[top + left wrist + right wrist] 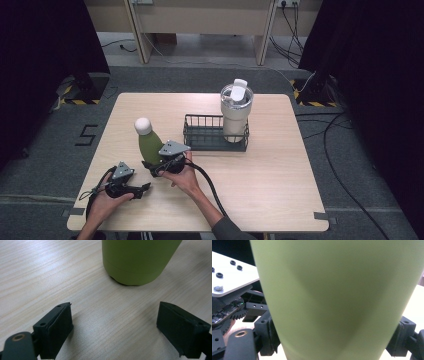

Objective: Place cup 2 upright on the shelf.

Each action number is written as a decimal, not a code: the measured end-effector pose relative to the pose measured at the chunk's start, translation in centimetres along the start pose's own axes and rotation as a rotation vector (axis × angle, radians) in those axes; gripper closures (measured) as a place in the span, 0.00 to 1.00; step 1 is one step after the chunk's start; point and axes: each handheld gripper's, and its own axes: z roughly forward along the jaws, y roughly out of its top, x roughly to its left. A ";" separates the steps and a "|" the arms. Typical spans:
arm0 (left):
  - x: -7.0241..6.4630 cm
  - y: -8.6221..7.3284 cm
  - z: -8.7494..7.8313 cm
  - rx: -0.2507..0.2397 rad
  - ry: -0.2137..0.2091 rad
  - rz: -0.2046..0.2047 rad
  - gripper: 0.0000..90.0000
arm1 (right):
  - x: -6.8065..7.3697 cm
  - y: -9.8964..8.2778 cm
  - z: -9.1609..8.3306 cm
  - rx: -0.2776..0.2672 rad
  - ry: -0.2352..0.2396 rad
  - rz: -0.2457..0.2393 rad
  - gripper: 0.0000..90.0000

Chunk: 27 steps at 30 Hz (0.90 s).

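The green bottle (149, 146) stands upright on the table (260, 180), at nine o'clock from the wire basket (200, 131). The right gripper (159, 167) clamps its lower body; the left gripper (145, 189) gapes empty nearby. Smooth, rigid, probably top-heavy: a low grip suits it.

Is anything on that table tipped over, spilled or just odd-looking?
Nothing stands out. The green bottle stands upright with the right gripper closed around its lower body. The white tumbler stands upright inside the dark wire basket. No spill shows on the table.
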 end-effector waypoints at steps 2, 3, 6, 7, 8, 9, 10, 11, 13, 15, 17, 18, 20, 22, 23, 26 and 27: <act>0.0 0.0 0.0 0.000 -0.001 0.000 0.14 | 0.0 0.0 0.1 -0.006 0.003 0.002 0.21; 0.0 0.0 0.0 0.000 -0.001 0.000 0.14 | 0.0 0.0 0.1 -0.009 0.004 -0.001 0.21; 0.0 0.0 0.0 0.000 -0.001 0.001 0.14 | -0.1 0.0 0.1 -0.012 0.007 -0.002 0.22; 0.0 0.0 0.0 0.000 -0.002 0.001 0.14 | 0.0 0.0 0.1 -0.011 0.006 -0.001 0.22; 0.0 0.0 0.0 0.000 -0.002 0.001 0.14 | 0.0 0.0 0.1 -0.013 0.007 -0.002 0.22; 0.0 0.0 0.0 0.000 -0.002 0.001 0.14 | 0.0 0.0 0.1 -0.013 0.005 -0.001 0.22; 0.0 0.0 0.0 0.000 -0.001 0.001 0.14 | 0.0 0.0 0.1 -0.014 0.003 -0.004 0.22; 0.0 0.0 0.0 0.000 -0.001 0.001 0.14 | 0.0 0.0 0.1 -0.015 0.002 -0.007 0.22; 0.0 0.0 0.0 0.000 -0.002 0.001 0.14 | 0.1 0.0 0.1 -0.017 -0.005 -0.016 0.23; 0.0 0.0 0.0 0.000 -0.003 0.001 0.14 | 0.2 -0.1 0.0 -0.023 -0.009 -0.021 0.23; 0.0 0.0 0.0 0.000 -0.003 0.001 0.14 | 0.3 0.0 -0.1 -0.025 -0.018 -0.020 0.23; 0.0 0.0 0.0 0.000 -0.003 0.001 0.14 | 0.3 0.0 -0.2 -0.026 -0.023 -0.025 0.23; 0.0 0.0 0.0 0.000 -0.003 0.001 0.14 | 0.3 0.3 -0.4 -0.034 -0.028 -0.027 0.23; 0.0 0.0 0.0 0.000 -0.003 0.000 0.14 | 0.2 0.7 -0.8 -0.046 -0.012 -0.003 0.23; 0.0 0.0 0.0 0.000 -0.004 0.000 0.14 | 0.2 0.9 -0.9 -0.053 -0.008 0.008 0.23; 0.0 0.0 0.0 0.000 -0.004 0.000 0.14 | 0.1 1.3 -1.4 -0.049 -0.035 -0.020 0.23; 0.0 0.0 0.0 0.000 -0.004 -0.001 0.14 | 0.0 1.4 -1.5 -0.045 -0.041 -0.030 0.23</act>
